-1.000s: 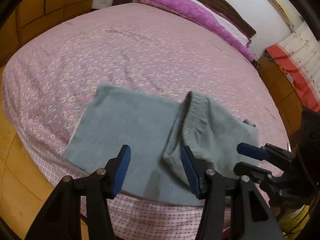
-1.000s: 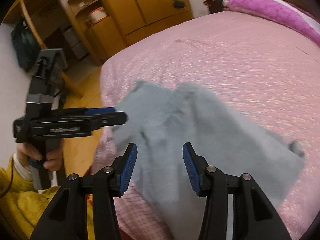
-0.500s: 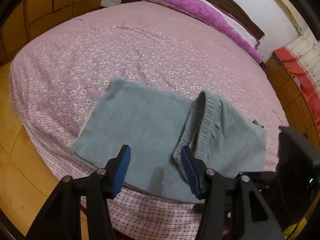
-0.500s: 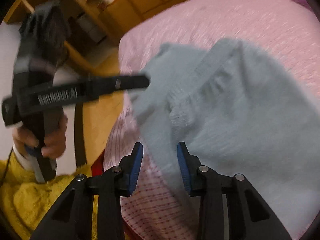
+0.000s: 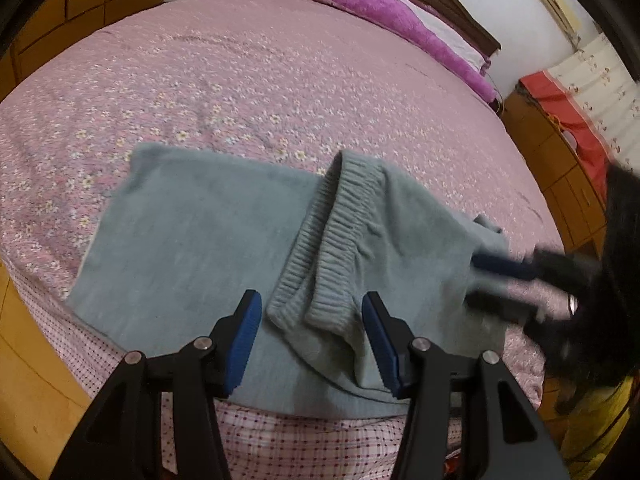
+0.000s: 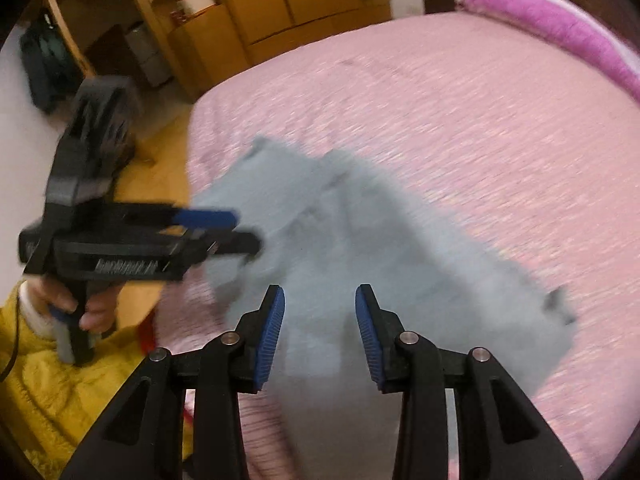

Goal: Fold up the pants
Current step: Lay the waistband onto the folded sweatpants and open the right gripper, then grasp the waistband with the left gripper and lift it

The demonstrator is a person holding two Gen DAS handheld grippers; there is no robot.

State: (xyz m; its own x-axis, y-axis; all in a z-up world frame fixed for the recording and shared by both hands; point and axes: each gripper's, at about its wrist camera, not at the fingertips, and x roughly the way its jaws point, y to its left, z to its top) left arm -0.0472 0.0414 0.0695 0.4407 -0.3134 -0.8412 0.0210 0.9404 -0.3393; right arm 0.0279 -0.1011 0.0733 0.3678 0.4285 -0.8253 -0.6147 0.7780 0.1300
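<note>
While the grey-blue fleece pants [image 5: 208, 248] are lying folded near the foot edge of the pink flowered bedspread [image 5: 280, 80], the left gripper [image 5: 310, 336] is hovering above their ribbed waistband [image 5: 332, 240], fingers apart and gripping nothing. The right gripper [image 6: 318, 320] is poised over the pants' other side, its fingers likewise spread and empty.
</note>
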